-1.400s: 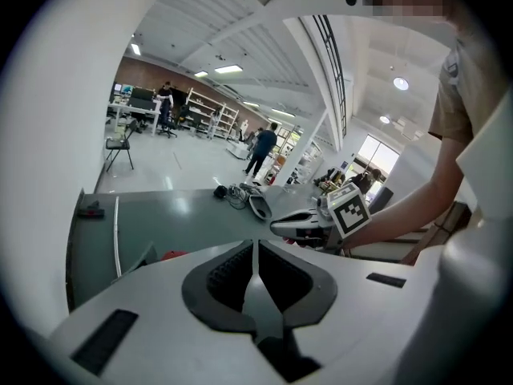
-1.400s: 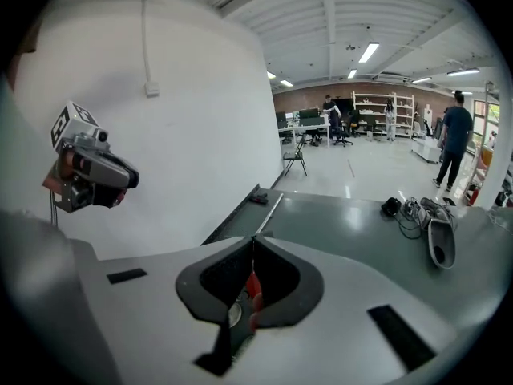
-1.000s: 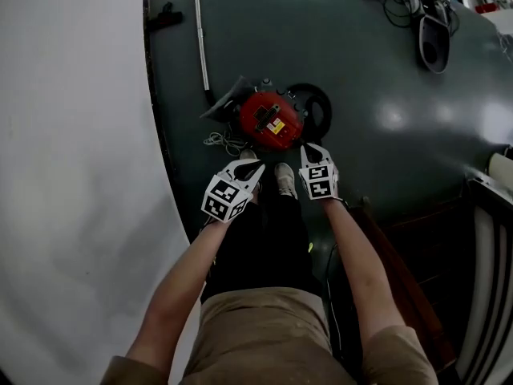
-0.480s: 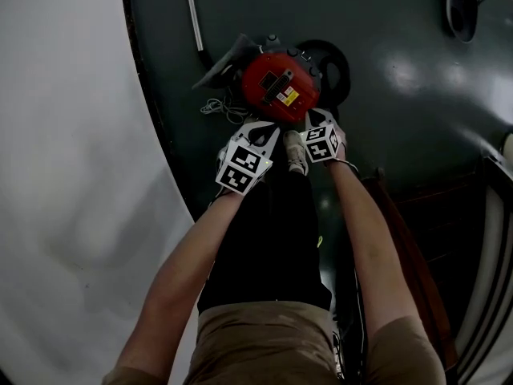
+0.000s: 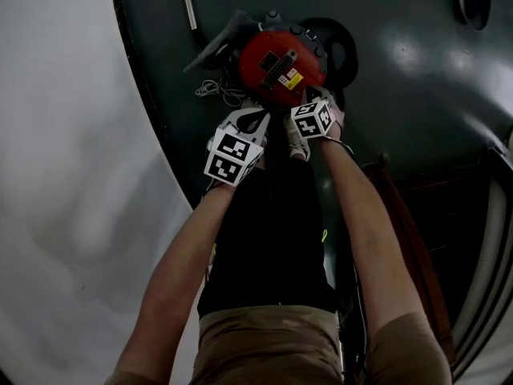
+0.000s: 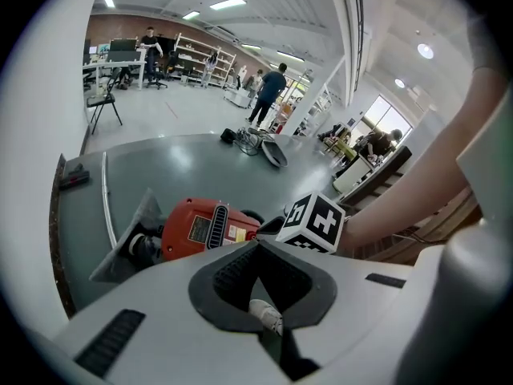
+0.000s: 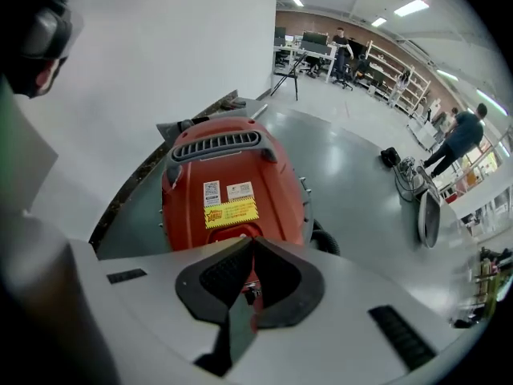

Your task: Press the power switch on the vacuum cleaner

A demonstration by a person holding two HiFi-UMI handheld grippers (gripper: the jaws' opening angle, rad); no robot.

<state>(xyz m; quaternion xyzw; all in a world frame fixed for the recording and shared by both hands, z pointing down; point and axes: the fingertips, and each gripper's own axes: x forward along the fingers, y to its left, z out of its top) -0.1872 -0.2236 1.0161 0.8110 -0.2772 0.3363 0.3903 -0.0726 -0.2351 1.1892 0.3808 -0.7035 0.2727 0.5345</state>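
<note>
The red vacuum cleaner (image 5: 280,64) lies on the dark green floor, with a black vent and a yellow label (image 7: 231,212) on top. My right gripper (image 5: 308,99) is shut, its tips right over the near end of the vacuum cleaner (image 7: 232,175), just below the label. I cannot make out the switch itself, because the closed tips (image 7: 252,241) cover that spot. My left gripper (image 5: 256,112) is also shut and holds nothing. It hovers at the vacuum's near left side, a little short of the vacuum cleaner (image 6: 204,227).
A grey floor nozzle (image 5: 215,48) and a metal tube (image 5: 186,2) lie left of the vacuum, beside a coil of pale cord (image 5: 212,95). Behind it is a black hose loop (image 5: 346,50). A person's shoe (image 5: 296,144) stands between the grippers. Dark furniture (image 5: 425,239) runs along the right.
Both grippers have moved forward toward the vacuum. The right one has gone from short of it to over its near end. The left has closed in beside it.
</note>
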